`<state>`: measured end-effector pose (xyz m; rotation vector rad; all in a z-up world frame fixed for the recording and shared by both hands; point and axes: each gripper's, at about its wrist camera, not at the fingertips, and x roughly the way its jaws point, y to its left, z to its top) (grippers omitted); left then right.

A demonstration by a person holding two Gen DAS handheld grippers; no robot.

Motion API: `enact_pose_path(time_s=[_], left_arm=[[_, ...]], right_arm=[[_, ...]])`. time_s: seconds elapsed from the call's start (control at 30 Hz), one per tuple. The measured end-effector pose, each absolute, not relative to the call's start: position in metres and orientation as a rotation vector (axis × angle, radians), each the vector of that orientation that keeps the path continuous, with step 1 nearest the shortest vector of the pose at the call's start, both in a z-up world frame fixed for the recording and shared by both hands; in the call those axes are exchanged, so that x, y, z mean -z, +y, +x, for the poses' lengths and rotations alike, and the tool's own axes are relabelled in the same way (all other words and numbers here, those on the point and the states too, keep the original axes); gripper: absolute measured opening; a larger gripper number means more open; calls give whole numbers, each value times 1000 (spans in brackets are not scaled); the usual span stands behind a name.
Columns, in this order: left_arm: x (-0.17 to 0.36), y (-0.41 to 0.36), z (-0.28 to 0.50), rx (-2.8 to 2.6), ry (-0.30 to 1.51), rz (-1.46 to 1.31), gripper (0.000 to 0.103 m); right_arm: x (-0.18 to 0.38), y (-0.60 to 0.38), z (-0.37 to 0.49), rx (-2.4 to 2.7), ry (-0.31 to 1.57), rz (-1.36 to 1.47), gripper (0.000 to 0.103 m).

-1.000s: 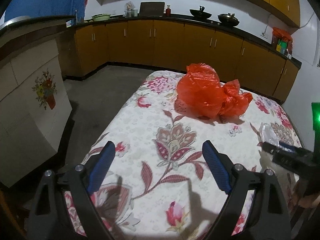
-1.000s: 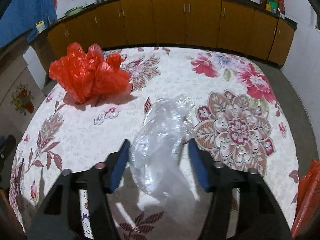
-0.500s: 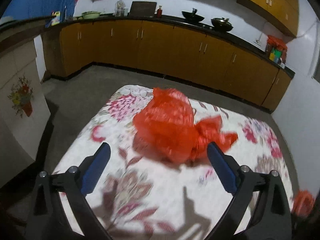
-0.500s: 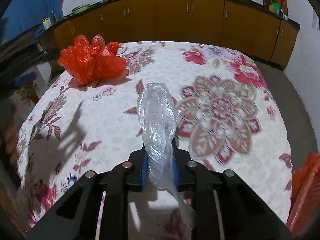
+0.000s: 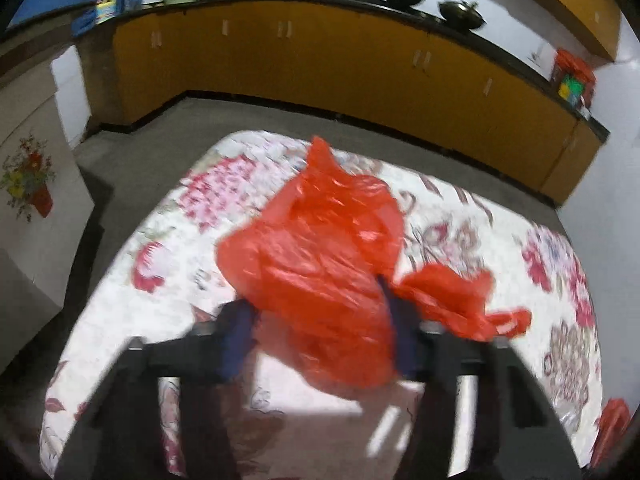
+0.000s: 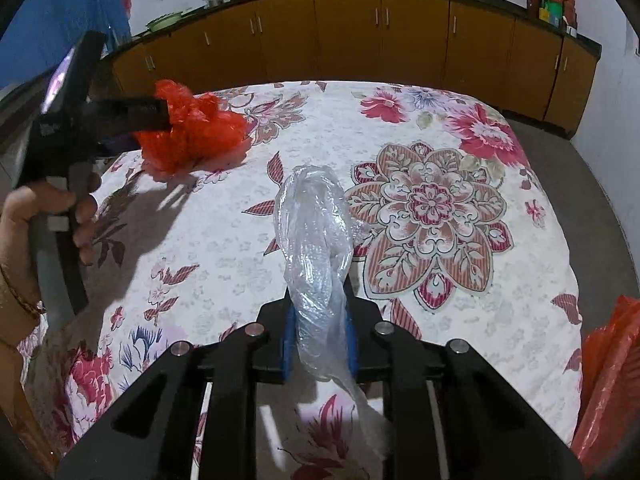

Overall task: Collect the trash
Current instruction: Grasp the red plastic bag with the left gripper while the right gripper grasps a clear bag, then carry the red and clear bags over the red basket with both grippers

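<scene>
A crumpled red plastic bag (image 5: 320, 264) lies on the flowered tablecloth (image 5: 208, 200). My left gripper (image 5: 320, 328) has its fingers on either side of the bag, pressing into it. The bag (image 6: 192, 132) and the left gripper (image 6: 132, 120) also show in the right wrist view, at the table's far left. My right gripper (image 6: 318, 344) is shut on a clear plastic bag (image 6: 316, 232) and holds it above the table.
Orange-brown kitchen cabinets (image 5: 320, 60) with a dark countertop run along the far wall. Another red bag (image 6: 608, 380) hangs at the table's right edge. A white cabinet with a flower sticker (image 5: 28, 184) stands on the left.
My left gripper moved forward to the red bag and closed around it. My right gripper, open a second ago, shut on the clear bag and holds it up.
</scene>
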<state>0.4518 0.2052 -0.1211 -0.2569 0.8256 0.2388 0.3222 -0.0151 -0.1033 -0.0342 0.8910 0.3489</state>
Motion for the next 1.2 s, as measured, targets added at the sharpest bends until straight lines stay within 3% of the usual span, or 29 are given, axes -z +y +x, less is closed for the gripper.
enact_pose_path(time_s=[0.03,0.13,0.53,1.2], left_arm=[[122,202,452,-230,832,-238,28],[122,195,446,-218,835,-192,12],[75,166,375,-107,764,-153,10],[15,31,273,235,701,-79,10]], right_arm=[[103,-16,320,-349,890,-37,20],[99,-20,313,-343,874,-49,20],[44,-74,262,-269,770,27,20],[-22,-188,173,-32,638,140,20]])
